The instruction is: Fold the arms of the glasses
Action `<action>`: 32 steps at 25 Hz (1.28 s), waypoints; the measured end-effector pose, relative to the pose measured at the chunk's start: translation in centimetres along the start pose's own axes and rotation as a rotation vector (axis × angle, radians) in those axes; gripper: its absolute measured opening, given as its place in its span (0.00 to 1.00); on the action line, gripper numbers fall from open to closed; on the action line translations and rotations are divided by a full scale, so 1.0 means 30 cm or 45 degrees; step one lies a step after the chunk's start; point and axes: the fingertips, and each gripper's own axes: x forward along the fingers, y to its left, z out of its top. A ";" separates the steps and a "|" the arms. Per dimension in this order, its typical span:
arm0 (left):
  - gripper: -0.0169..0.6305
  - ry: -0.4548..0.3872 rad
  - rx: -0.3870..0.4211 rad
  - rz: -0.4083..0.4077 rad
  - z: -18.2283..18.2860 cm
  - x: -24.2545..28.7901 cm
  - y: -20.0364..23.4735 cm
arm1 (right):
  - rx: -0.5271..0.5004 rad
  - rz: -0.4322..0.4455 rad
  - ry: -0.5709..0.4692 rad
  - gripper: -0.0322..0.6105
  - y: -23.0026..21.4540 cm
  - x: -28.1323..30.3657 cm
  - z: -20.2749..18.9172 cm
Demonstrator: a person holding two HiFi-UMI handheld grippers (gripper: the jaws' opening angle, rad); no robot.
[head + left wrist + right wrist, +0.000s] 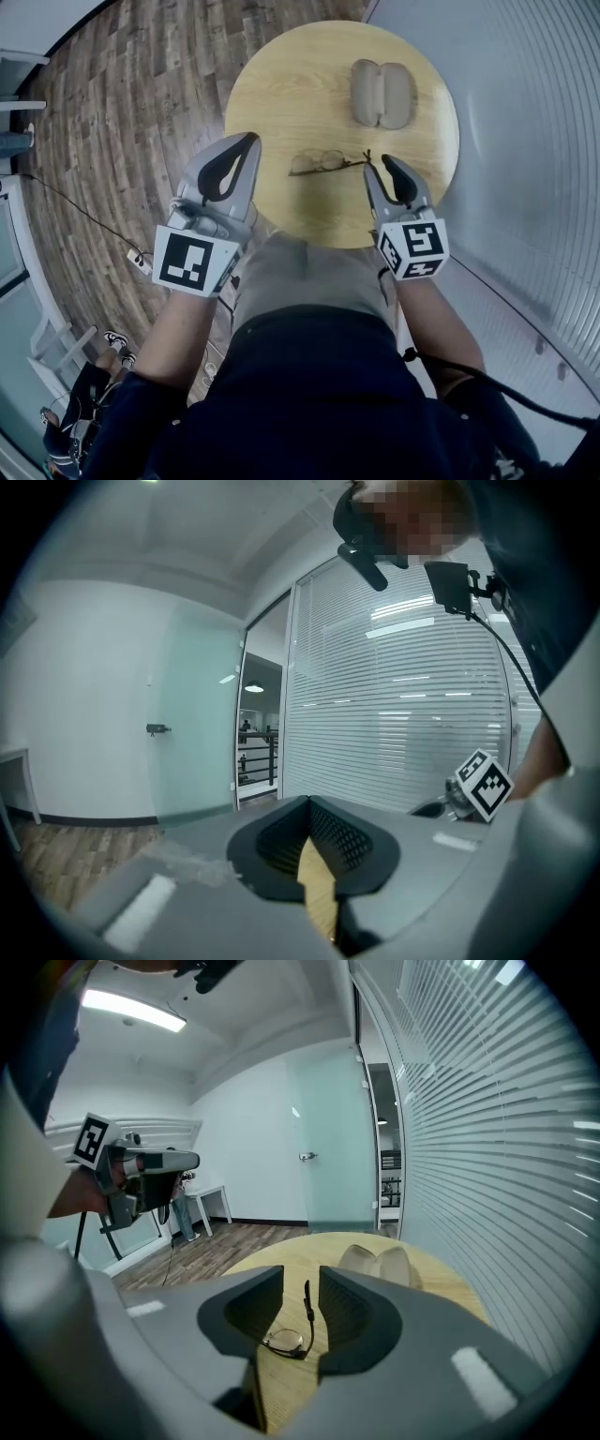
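**Right gripper (302, 1274).** The jaws stand apart and the pads press on nothing. In the right gripper view, the glasses (289, 1340) show through the gap, lying on the table (292, 1251) below the jaws. One thin arm of the glasses runs from the lens toward 12 o'clock and is not folded against the frame. In the head view, the right gripper (386, 164) sits at 3 o'clock of the glasses (323, 161), just beside the end of the frame. Whether it touches the frame cannot be told. Its marker cube (414, 248) lies at 6 o'clock of the jaws.

**Left gripper (307, 801).** The jaw tips meet, leaving only a thin wedge lower down between the pads. Only table surface shows through the wedge, and nothing is held. In the head view, the left gripper (248, 141) sits at 9 o'clock of the glasses, at the table's edge and apart from them. Its marker cube (192, 261) lies at 7 o'clock of the jaws.

**Work surface.** The table (281, 84) is round and of light wood.
- The glasses lie at 6 o'clock of its centre, near the edge closest to the person.
- An open glasses case (382, 94) lies at 1 o'clock of the centre, well apart from the glasses.

**Surroundings.** Wood-plank floor (141, 112) lies at 9 o'clock of the table. A wall of slatted blinds (525, 141) lies at 3 o'clock.
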 end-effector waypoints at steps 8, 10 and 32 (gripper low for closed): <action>0.03 0.060 -0.015 -0.018 -0.080 0.020 -0.022 | 0.047 0.006 0.018 0.25 -0.029 0.035 -0.058; 0.03 0.059 -0.021 -0.015 -0.093 0.027 -0.016 | 0.045 0.011 0.019 0.25 -0.034 0.053 -0.070; 0.03 0.084 -0.003 -0.031 -0.057 0.063 0.023 | 0.068 0.036 0.055 0.17 -0.033 0.108 -0.081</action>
